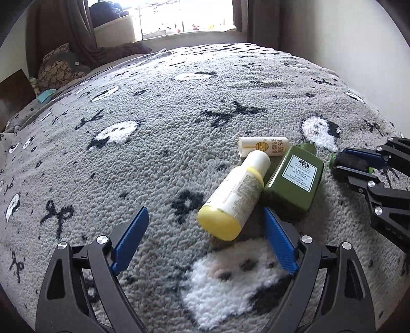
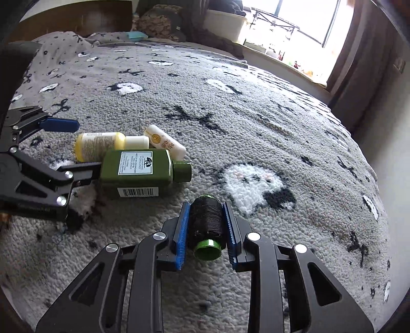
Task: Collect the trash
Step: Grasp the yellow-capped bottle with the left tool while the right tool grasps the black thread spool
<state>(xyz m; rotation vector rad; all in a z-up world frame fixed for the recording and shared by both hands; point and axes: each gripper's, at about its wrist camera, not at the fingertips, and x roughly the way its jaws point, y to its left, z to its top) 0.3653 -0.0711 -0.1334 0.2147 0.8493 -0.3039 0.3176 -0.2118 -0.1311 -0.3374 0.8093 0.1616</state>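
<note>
Right gripper (image 2: 206, 225) jaws clamp thread spool (image 2: 206, 225); left gripper (image 1: 206, 222) jaws gape.

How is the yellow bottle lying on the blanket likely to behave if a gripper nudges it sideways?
The yellow bottle looks rounded and lies on its side, so it could roll. Leaning against the green bottle, it might shift that too. The shaggy blanket probably slows any rolling.

Daylight enters from the bright overexposed window (image 1: 164, 18) behind the bed. Shadows are soft (fisheye bends all edges), and focus is mostly sharp.
</note>
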